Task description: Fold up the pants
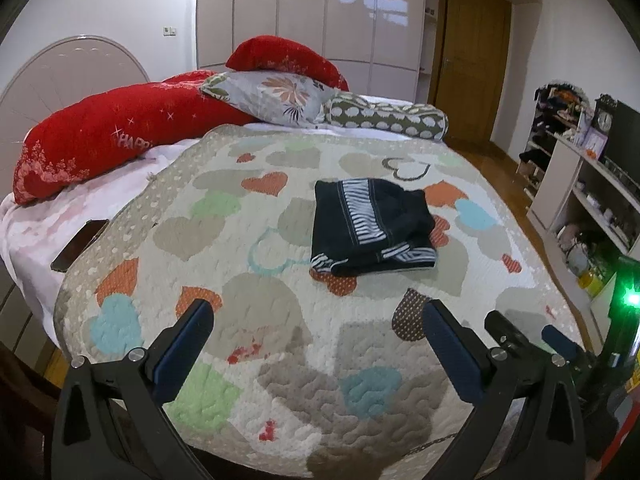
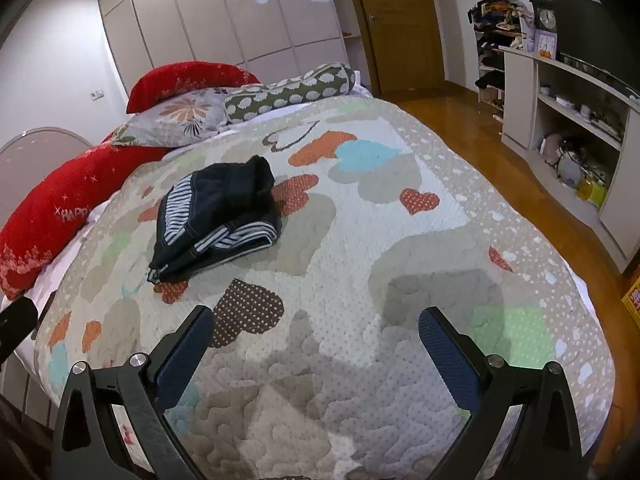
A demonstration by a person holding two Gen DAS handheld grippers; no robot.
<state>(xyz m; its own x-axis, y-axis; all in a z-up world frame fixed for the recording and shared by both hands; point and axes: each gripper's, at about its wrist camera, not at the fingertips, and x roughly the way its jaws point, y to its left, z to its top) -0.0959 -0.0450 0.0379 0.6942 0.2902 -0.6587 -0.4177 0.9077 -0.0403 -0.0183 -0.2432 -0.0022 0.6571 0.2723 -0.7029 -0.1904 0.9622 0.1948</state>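
Observation:
Dark pants (image 1: 370, 226) with a white zebra-striped side band lie folded into a compact bundle on the heart-patterned quilt (image 1: 280, 340). In the right wrist view the same pants (image 2: 218, 218) sit left of centre on the quilt (image 2: 380, 240). My left gripper (image 1: 318, 314) hovers open over the quilt's near end, well short of the bundle, with nothing between its fingers. My right gripper (image 2: 316, 320) is open too and holds nothing, nearer than the bundle and to its right. The right gripper's fingers (image 1: 516, 336) show at the right edge of the left wrist view.
Red pillows (image 1: 100, 132), a floral pillow (image 1: 272, 96) and a dotted bolster (image 1: 384, 118) lie at the bed's head. A dark phone (image 1: 80, 246) rests at the left bed edge. White shelving (image 2: 568, 120) with clutter lines the right wall past a strip of wooden floor (image 2: 500, 168).

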